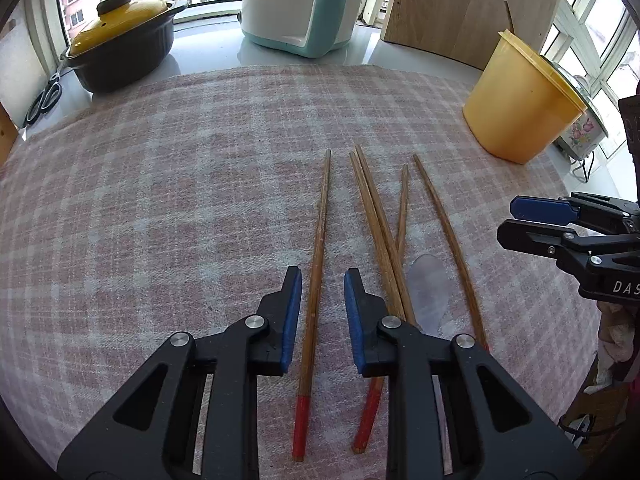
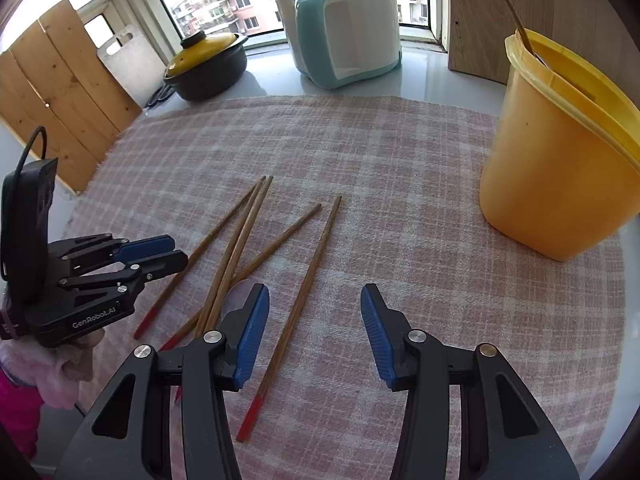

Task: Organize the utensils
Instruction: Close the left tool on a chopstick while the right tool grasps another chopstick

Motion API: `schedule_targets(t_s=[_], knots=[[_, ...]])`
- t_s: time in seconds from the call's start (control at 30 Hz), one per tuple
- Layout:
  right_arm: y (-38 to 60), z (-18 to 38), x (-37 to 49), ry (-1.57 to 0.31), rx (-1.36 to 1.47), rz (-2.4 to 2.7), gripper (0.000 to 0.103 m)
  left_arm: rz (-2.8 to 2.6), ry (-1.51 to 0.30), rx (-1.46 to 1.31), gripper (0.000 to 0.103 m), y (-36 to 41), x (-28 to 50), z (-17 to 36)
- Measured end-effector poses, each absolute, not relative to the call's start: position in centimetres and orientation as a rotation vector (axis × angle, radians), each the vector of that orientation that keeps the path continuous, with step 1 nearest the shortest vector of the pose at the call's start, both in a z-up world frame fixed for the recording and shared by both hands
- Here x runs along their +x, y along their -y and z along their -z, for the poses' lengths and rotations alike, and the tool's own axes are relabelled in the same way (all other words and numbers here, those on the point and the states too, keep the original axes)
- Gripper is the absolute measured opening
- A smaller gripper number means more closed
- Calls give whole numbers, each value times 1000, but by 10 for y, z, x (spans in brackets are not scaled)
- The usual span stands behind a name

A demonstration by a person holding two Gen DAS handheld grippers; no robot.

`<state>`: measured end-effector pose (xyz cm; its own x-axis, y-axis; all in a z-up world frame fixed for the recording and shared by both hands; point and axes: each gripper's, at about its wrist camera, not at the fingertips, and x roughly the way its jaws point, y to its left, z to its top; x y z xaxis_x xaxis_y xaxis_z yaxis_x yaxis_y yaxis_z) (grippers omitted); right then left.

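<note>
Sunlit windows back a table under a checked cloth (image 1: 160, 200). Five chopsticks (image 1: 316, 280) lie loose near centre. Left gripper (image 1: 322, 312), jaws released, straddles the leftmost one, likely to grasp it. Right gripper (image 2: 314, 336) waits, jaws spread, empty. Yellow tub (image 2: 560, 160), far right, already holds one stick.

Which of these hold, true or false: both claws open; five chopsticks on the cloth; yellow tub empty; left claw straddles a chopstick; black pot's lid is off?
1. Both the left claw and the right claw are open: true.
2. Five red-tipped wooden chopsticks lie on the pink checked cloth: true.
3. The yellow plastic tub is empty: false, a wooden stick stands in it.
4. The left claw straddles one chopstick: true.
5. The black pot has its lid off: false, the yellow lid is on.
</note>
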<state>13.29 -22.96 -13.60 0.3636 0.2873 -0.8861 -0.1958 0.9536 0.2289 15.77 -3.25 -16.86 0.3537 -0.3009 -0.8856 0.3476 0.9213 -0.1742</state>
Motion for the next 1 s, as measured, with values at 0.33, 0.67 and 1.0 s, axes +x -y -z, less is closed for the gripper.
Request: schedule_targets(t_s=[0.33,0.67,1.0], knots=[[221,161,161,-1267,120,-295,27,415,-1164,104,16,43,176,175],[210,174,178,-1337,85,-285,20,417,-1208,159,11,53,188,186],[203,177,185,-1351,24,-282,8,412,-1202,128,4,51,193,188]])
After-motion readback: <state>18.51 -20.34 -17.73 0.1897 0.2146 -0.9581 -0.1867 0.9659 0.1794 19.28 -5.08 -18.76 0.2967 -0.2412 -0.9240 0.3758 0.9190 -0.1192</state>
